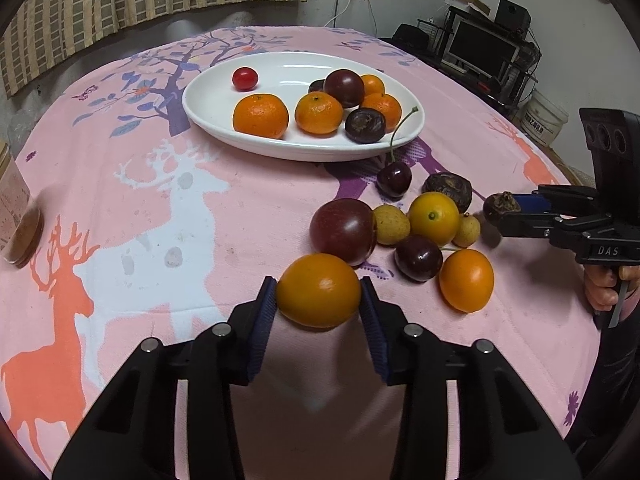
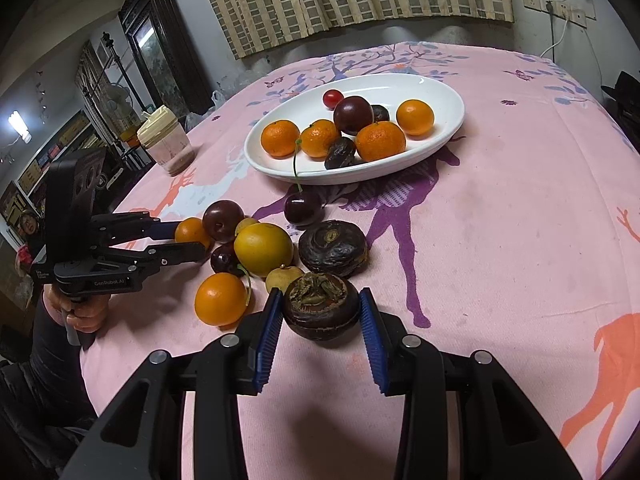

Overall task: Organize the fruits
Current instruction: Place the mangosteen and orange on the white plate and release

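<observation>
A white oval plate (image 1: 208, 96) (image 2: 448, 96) at the table's far side holds mandarins, dark plums and a red cherry tomato (image 1: 245, 78). A loose pile of fruit lies nearer: a plum (image 1: 343, 230), a yellow-orange fruit (image 1: 433, 218), cherries, small longans, an orange (image 1: 466, 280) and a dark mangosteen (image 2: 333, 247). My left gripper (image 1: 319, 300) is shut on an orange fruit (image 1: 319, 295) at the pile's near edge. My right gripper (image 2: 320, 316) is shut on a dark mangosteen (image 2: 321, 306) at the pile's right end.
A pink cloth with deer and tree prints covers the round table (image 1: 160, 200). A lidded plastic jar (image 2: 166, 142) stands at the table's left edge. A monitor on a shelf (image 1: 480, 46) and a white bucket (image 1: 544, 116) stand beyond the table's right side.
</observation>
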Tool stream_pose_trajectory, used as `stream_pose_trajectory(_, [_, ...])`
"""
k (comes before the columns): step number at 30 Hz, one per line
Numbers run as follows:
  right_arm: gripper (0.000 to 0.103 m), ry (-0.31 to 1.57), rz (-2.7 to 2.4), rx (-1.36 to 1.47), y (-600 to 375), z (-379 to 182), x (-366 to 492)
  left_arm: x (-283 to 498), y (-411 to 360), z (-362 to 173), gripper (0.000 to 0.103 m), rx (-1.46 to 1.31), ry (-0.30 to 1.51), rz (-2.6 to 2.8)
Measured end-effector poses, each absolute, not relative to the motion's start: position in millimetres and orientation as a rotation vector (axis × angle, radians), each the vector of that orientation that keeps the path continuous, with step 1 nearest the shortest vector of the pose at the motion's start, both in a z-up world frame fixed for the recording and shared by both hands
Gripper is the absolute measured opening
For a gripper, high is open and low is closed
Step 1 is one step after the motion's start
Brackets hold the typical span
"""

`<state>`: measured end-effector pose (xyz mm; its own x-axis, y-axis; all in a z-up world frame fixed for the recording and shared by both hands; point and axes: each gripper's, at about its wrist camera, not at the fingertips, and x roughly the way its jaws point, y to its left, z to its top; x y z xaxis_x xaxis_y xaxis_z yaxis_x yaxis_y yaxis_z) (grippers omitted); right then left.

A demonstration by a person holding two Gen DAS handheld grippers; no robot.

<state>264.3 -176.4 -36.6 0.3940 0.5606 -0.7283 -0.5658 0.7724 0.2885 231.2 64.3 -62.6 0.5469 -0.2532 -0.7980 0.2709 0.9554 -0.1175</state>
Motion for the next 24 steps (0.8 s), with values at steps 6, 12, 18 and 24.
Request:
stream_pose_trajectory(6, [0.039, 0.849, 0.746, 0.015, -176.5, -23.1, 263.0, 231.6, 72.1, -39.8, 0.041, -0.039, 0.861, -0.327])
stream_pose_trajectory(12, [0.039, 0.710, 0.661, 0.026, -159.4, 18.1, 302.8, 286.2, 65.5, 3.9, 0.041, -0.110, 0.764, -0.293])
stream_pose_trajectory(18, [0.039, 0.729, 0.496, 0.036, -134.2, 5.8, 389.4, 364.1, 53.2, -2.6, 0.041, -0.121, 0.788, -0.197])
stream_pose_trajectory(24, [0.060, 0.769, 0.518, 0.054, -131.3, -14.4, 406.2, 372.4, 62.4, -6.4, 0.089, -0.135, 0.778, -0.130])
